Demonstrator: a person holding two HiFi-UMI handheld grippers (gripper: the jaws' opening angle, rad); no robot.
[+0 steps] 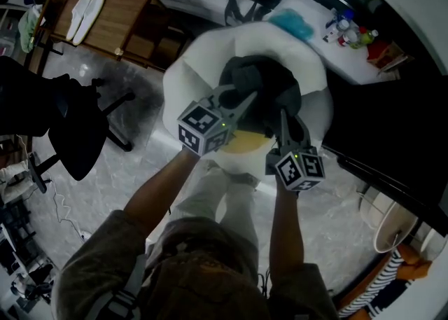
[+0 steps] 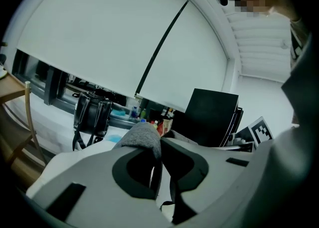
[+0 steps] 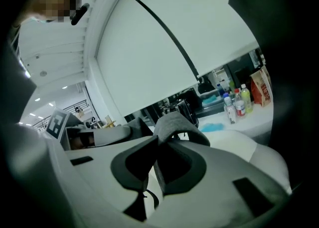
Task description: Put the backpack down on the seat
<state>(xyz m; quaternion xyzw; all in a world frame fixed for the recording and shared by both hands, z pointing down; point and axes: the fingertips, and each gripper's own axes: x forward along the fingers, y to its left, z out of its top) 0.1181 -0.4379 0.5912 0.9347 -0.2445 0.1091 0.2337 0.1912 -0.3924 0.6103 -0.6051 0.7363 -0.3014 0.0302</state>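
White seat (image 1: pixel 183 73) w/ grey backpack (image 1: pixel 262 80) over it, can't tell if it rests. L tongs (image 2: pixel 158 142) clamped on strap (image 2: pixel 142 133); R tongs (image 3: pixel 155 142) clamped on 2nd strap (image 3: pixel 174 122). Bottles (image 3: pixel 234 103) on table (image 3: pixel 249 119) behind.

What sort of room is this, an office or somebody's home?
Most likely an office or workroom, though I can't be sure. There is a black swivel chair, wide roller blinds over the windows, and a long white counter with bottles on it.
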